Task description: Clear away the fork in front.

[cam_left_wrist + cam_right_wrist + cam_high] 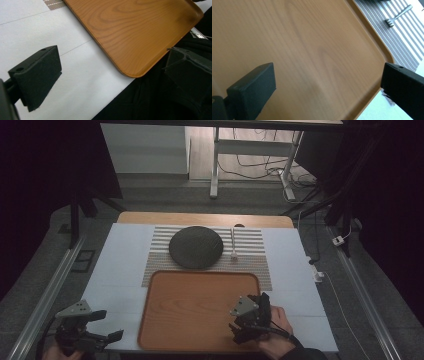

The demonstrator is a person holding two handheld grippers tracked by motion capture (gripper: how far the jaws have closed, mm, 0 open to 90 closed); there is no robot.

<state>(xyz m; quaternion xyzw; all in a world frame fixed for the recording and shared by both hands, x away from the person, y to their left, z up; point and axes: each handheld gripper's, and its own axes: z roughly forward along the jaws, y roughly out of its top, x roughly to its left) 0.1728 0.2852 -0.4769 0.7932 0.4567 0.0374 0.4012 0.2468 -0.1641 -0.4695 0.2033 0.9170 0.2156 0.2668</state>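
- High view: the wooden tray (pixel 200 310) lies at the table's (pixel 120 270) near edge; behind it sit a dark plate (pixel 195 246) and a fork (pixel 233 244) on a striped mat (pixel 250 255).
- Left gripper view: the left gripper (pixel 112 77), jaws spread, hovers over the table's near edge beside the tray's (pixel 135 32) corner.
- Right gripper view: the right gripper (pixel 327 92), jaws wide apart, hangs above the tray's (pixel 312 50) near right corner.

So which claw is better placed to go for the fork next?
Probably the right. The right claw hovers open over the tray's near right part, and the fork lies on the striped mat beyond that same side. The left claw, also open, sits off the tray's near left corner, farther away.
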